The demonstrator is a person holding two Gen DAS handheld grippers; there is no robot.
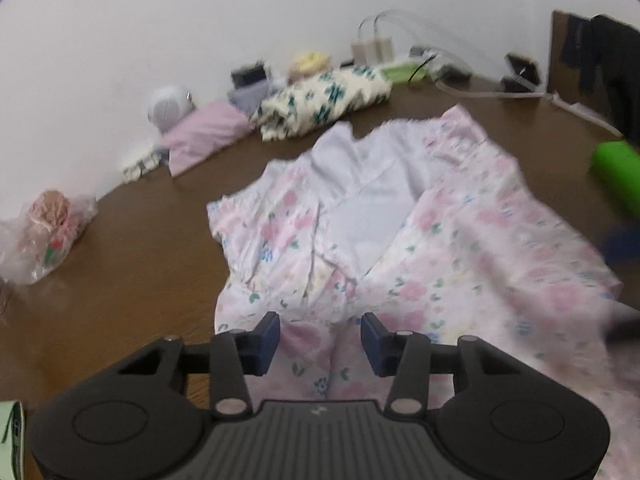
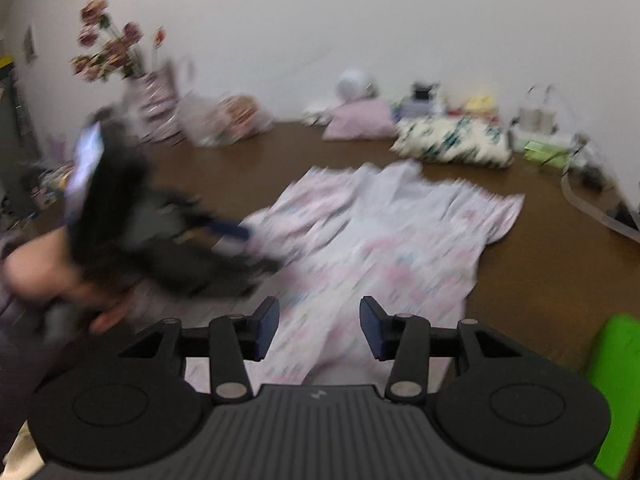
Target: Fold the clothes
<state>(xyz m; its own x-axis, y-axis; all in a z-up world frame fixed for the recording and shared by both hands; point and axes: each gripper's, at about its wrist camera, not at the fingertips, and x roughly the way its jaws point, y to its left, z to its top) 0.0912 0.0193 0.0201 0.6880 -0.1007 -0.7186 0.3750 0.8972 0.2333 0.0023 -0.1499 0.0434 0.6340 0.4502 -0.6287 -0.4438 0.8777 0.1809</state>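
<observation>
A pink and white floral garment (image 1: pixel 400 240) lies spread on the brown table (image 1: pixel 140 260), its pale lining showing in the middle. My left gripper (image 1: pixel 320 340) is open and empty, just above the garment's near end. In the right wrist view the same garment (image 2: pixel 384 232) lies ahead, blurred. My right gripper (image 2: pixel 319 328) is open and empty over the garment's near edge. The left gripper and the hand holding it (image 2: pixel 168 240) show as a dark blur at the garment's left side.
Folded clothes sit along the back wall: a pink piece (image 1: pixel 204 136) and a cream floral piece (image 1: pixel 320 100). A plastic bag (image 1: pixel 44 232), chargers and cables (image 1: pixel 376 46), a green object (image 1: pixel 618 172), and a vase of flowers (image 2: pixel 116 52) ring the table.
</observation>
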